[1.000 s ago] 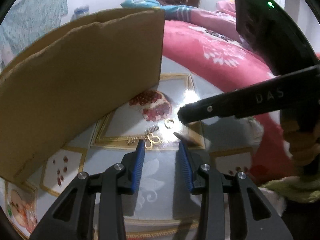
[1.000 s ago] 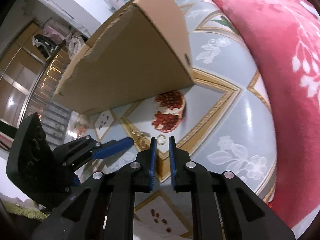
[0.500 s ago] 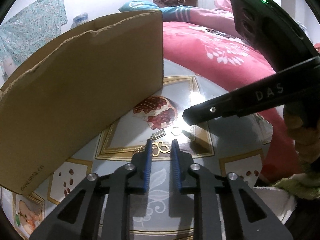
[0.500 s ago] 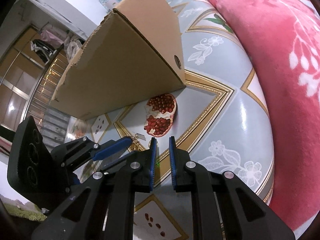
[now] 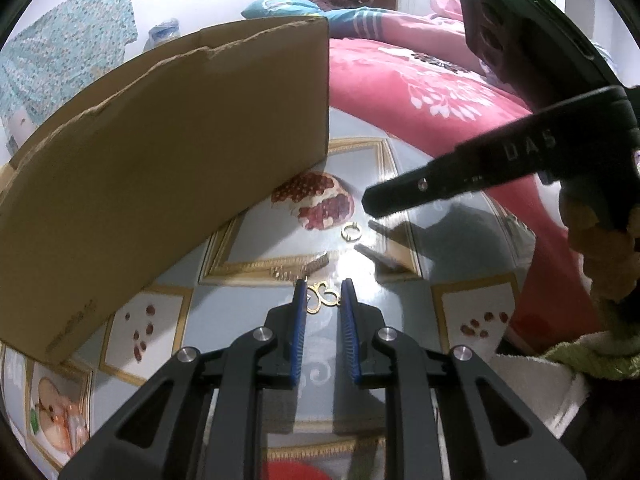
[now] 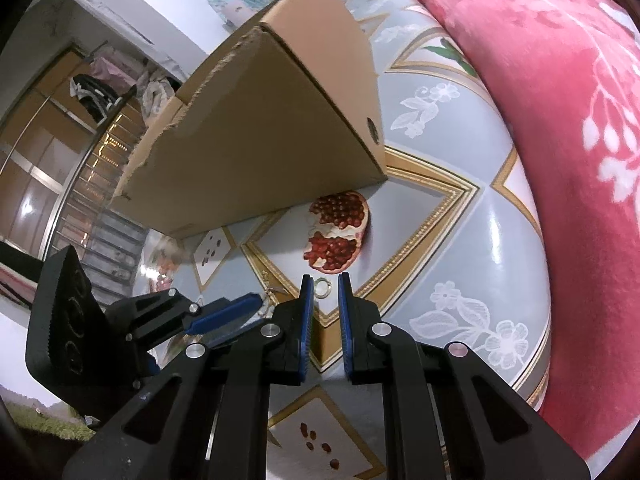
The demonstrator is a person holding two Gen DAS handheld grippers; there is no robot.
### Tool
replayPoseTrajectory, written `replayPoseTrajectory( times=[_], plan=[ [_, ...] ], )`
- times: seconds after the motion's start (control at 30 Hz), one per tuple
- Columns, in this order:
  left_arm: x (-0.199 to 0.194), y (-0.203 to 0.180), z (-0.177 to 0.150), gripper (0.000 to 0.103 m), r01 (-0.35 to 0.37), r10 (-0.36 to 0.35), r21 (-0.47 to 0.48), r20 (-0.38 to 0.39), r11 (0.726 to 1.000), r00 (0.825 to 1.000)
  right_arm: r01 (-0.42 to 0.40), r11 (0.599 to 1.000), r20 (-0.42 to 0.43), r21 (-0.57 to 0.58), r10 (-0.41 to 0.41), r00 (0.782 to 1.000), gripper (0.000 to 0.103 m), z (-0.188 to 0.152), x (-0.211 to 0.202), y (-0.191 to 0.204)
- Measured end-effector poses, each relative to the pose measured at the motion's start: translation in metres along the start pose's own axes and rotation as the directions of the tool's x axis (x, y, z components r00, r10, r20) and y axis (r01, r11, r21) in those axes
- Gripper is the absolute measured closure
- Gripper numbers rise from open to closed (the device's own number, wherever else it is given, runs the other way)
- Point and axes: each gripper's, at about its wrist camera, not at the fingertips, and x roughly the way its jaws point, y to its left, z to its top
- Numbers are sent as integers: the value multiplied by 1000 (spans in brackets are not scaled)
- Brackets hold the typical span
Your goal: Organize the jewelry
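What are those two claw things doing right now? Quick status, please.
Left gripper open around the gold pendant. Right gripper open, lined up on the gold ring. Cardboard box close by, not blocking.

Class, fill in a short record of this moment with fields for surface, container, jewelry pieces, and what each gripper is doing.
surface: glossy patterned tablecloth with a printed pomegranate
container: cardboard box, standing beside the jewelry
jewelry: gold ring; gold butterfly-shaped pendant; small chain pieces
left gripper: jaws open, pendant between them
right gripper: jaws open, ring between the tips
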Motion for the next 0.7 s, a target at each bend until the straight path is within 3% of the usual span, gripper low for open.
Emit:
replayPoseTrajectory(
  times=[0.3,0.43,0.53,0.7],
  plan=[
    [-19,10,-14,87,32,-32,-69,9,997,999,-7,998,-4,-55,6,1000,90,0,1,15],
    [-26,16,-20,87,13,-12,-85,11,996,1000,7,992,-3,-127,-7,1000,90,-4,5,33],
    [-28,22,-22,87,-1,2,-111,10,994,1000,49,972,-1,-230,-51,999,90,-8,12,52],
    [-33,34,-27,87,-17,19,-159,13,987,1000,174,899,24,-402,-179,984,89,-16,34,81]
  ],
)
